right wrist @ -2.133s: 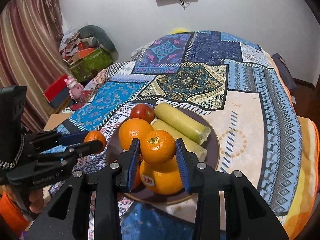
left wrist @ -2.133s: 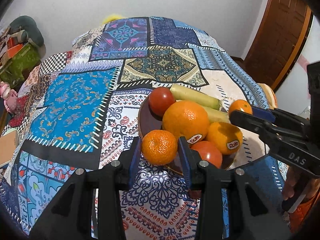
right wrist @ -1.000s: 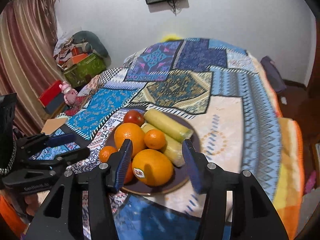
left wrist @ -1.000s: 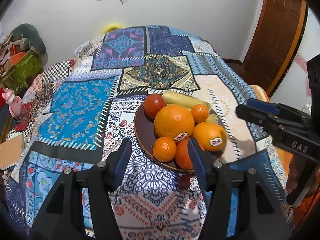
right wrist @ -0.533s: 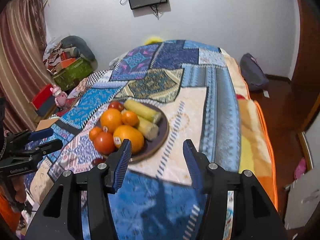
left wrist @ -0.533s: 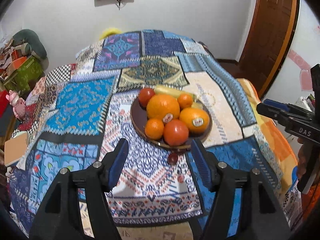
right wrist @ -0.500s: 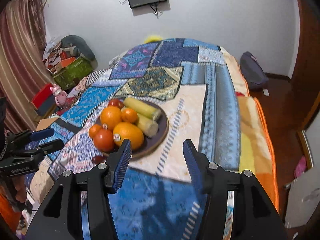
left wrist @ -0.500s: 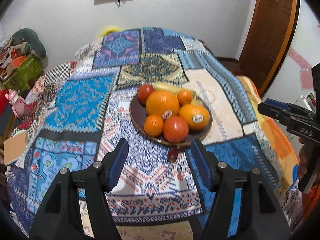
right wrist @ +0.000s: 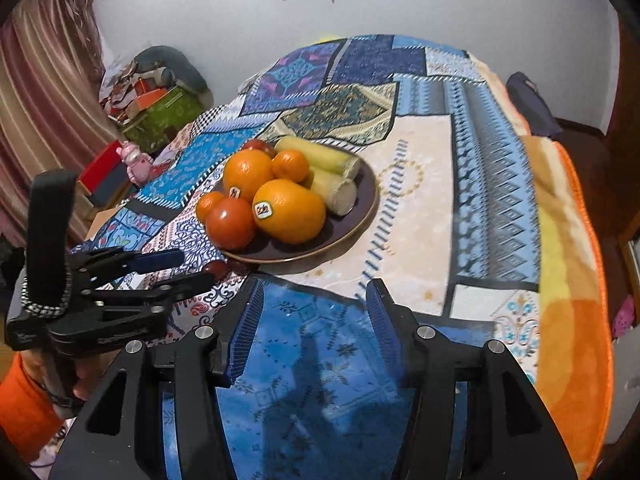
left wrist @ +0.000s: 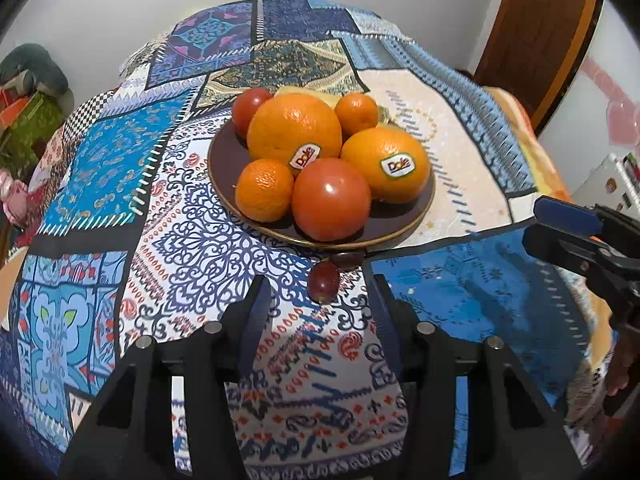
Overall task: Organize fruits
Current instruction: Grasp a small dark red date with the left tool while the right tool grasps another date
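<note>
A dark brown plate (left wrist: 224,160) holds two big stickered oranges (left wrist: 294,128), two mandarins (left wrist: 264,190), two tomatoes (left wrist: 330,200) and two pale yellow cobs (right wrist: 320,156). A red grape (left wrist: 323,286) lies on the cloth just in front of the plate, and a second one (left wrist: 346,258) sits against the rim. My left gripper (left wrist: 318,294) points down at the nearer grape, which lies between its fingertips untouched while the jaws are closing. My right gripper (right wrist: 312,300) stands open over blue cloth, nothing between its fingers, right of the left gripper (right wrist: 188,268).
The patchwork cloth (left wrist: 100,168) covers a rounded bed-like surface that drops off near me and at the right, where an orange blanket (right wrist: 576,280) hangs. Boxes and a pink toy (right wrist: 134,164) lie on the floor at left. A wooden door (left wrist: 536,32) stands at right.
Both grippers have come down and closer to the plate. The left one now has the grape between its fingertips, and its jaws stand narrower. Before that, each gripper let go of a mandarin on the plate.
</note>
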{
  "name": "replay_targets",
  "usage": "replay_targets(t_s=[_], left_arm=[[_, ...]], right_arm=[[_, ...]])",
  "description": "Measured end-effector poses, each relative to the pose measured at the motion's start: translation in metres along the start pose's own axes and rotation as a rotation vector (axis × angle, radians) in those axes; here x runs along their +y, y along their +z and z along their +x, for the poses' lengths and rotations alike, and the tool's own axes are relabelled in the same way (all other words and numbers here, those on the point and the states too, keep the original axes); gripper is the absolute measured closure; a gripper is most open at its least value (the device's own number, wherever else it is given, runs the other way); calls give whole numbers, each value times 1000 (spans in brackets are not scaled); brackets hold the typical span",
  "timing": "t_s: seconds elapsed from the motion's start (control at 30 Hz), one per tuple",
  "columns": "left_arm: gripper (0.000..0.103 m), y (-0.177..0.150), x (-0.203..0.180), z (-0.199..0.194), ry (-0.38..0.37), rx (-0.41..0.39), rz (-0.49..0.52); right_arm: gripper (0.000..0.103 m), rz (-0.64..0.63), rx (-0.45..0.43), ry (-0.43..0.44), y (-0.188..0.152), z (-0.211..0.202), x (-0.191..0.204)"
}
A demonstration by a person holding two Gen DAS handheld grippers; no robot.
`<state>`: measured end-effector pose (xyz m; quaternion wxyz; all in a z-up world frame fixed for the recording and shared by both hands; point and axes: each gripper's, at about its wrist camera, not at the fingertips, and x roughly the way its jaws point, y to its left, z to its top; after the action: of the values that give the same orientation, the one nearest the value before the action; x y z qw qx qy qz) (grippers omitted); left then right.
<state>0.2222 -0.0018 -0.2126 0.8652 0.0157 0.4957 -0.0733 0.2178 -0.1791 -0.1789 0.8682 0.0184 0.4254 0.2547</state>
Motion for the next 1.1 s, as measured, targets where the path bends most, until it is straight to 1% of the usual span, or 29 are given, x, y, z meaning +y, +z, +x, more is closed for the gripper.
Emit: replay_targets(t_s=[0.03,0.07,0.1,0.23,0.27,0.37,0.47,0.63,0.67,0.73,0.83,0.97,1.07,1.1], left_arm=[[54,0,0,4,1,5,2],[59,0,0,6,-2,12,3],[66,-1,0,10,-7,23,2],[78,-1,1,15,-7,26,3],[85,0,2,15,-18,28,3],[85,-1,7,12,-19,22,-3],[85,-4,14,4,-3,2,0],[85,-15,37,-15,14,-32,-12],[85,-17,40,-18,15,-38,-13],[85,-22,48,-26,9,-54,-20],[85,-28,58,-35,-13,-74,-38],[85,-31,66,-43,-41,-94,-53],[85,-32,71,-46,-60,-106,-63],[85,-32,71,-47,-64,-109,-66]], right_arm=[[53,-1,6,5,-1,3,1],[53,-4,11,8,-2,4,3],[53,-7,18,9,-2,8,4],[53,-8,49,28,-4,21,10],[53,-7,58,35,-5,25,12],[53,-4,80,55,-7,36,21],[53,-2,103,78,-8,48,31],[54,-9,131,93,-5,66,49],[54,-4,136,85,-4,71,52],[59,5,142,74,-1,78,56],[60,32,142,60,0,84,61],[61,25,135,-12,0,90,70],[65,35,126,-55,3,95,74],[69,38,121,-72,4,97,74]])
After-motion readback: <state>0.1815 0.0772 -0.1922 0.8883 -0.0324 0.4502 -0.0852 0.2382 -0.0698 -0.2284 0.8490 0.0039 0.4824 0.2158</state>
